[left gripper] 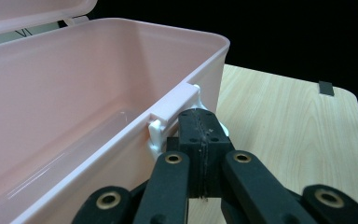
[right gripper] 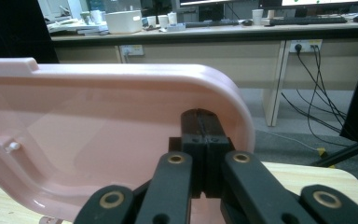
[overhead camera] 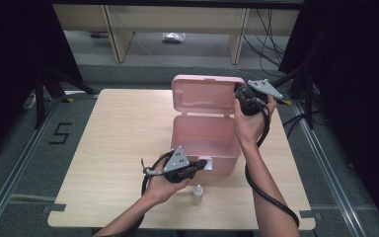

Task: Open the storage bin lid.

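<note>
Hands point(overhead camera: 170, 180) brace closed hand-held grippers against box point(overhead camera: 205, 140).

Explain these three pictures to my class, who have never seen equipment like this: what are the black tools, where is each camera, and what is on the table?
No robot here: a person holds a hand-operated gripper in each hand. One picture looks down from above the wooden table. The other two come from small cameras riding on the grippers, looking along their black jaws.

On the table stands a pink box with its lid raised, and a small bottle in front of it.

The left gripper is shut, with its tip against the white latch on the box's front wall. The right gripper is also shut, at the lid's right edge; whether it pinches the lid or just rests against it is hard to tell.
</note>
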A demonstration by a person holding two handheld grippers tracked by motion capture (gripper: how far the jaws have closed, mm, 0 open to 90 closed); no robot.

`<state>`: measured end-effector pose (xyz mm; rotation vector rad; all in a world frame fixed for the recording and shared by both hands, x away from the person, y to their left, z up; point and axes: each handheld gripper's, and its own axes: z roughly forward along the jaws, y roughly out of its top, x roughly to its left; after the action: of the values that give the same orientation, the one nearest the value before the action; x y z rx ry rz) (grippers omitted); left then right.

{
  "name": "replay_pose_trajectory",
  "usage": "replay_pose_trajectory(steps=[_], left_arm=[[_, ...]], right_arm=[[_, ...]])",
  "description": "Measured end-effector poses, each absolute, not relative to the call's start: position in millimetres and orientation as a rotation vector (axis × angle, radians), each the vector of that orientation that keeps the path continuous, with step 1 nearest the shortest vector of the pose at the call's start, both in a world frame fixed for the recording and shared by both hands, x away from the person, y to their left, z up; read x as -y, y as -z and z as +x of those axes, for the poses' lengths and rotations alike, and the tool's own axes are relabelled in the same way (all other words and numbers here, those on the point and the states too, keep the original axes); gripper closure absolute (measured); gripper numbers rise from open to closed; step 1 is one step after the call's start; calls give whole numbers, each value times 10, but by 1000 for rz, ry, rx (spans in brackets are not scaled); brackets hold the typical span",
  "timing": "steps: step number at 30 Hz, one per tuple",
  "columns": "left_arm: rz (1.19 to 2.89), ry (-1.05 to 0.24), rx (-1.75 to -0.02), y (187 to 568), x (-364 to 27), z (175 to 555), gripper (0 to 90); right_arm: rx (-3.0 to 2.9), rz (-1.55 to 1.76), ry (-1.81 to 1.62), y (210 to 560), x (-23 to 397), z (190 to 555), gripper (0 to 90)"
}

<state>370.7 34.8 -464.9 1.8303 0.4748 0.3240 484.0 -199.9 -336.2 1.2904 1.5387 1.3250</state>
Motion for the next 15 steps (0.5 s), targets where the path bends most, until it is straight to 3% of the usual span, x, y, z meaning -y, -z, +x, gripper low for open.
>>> replay_pose_trajectory(steps=[15], left_arm=[[1829,-323,-480,4649,-347,3704,890]], right_arm=[[-1539,1307,-1315,3396,2015,4890,900]])
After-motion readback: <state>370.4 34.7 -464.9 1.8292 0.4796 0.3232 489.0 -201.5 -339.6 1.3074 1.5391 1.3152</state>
